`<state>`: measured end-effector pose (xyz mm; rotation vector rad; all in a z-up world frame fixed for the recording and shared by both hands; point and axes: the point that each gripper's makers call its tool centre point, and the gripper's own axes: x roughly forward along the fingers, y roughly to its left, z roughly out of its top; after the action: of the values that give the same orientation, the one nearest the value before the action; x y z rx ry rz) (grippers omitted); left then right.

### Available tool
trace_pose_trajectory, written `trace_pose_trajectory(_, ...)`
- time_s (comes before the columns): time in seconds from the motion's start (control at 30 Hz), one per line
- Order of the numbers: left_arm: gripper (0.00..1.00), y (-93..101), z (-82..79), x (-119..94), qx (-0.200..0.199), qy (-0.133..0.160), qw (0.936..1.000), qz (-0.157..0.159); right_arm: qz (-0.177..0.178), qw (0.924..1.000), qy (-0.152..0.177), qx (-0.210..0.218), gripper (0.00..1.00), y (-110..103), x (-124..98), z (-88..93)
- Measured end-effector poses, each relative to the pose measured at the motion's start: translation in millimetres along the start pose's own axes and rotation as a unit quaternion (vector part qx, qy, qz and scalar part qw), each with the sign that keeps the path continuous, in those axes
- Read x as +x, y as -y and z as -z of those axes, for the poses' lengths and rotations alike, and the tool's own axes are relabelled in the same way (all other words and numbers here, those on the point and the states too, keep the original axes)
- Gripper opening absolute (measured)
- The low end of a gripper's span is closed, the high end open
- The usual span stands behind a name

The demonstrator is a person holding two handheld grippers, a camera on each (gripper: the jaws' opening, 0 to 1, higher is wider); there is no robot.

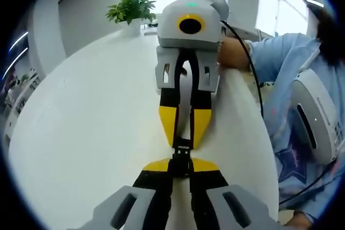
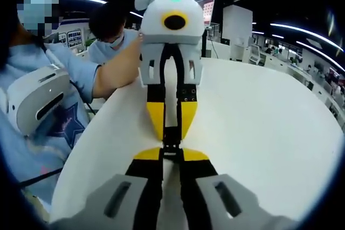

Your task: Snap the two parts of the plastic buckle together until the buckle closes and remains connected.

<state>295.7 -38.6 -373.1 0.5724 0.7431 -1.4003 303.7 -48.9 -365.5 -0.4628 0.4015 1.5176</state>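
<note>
Spanning both grippers: buckle (image 1: pixel 181 154).

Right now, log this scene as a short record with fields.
surface: white table
left tongs: closed on one buckle part
right tongs: closed on the other buckle part
alignment: tongs tip to tip, the parts meeting between them
buckle state: cannot tell if latched
background: potted plant at the far table edge
</note>
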Motion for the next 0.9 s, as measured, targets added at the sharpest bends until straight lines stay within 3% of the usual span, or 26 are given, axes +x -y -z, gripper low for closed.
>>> trace_pose_trajectory(0.9,0.10,-2.5,-0.1,0.7,-0.003,0.000,1.0000,0.002,0.002,1.0000,-0.003,0.004,0.10,0.1,3.7,-1.6)
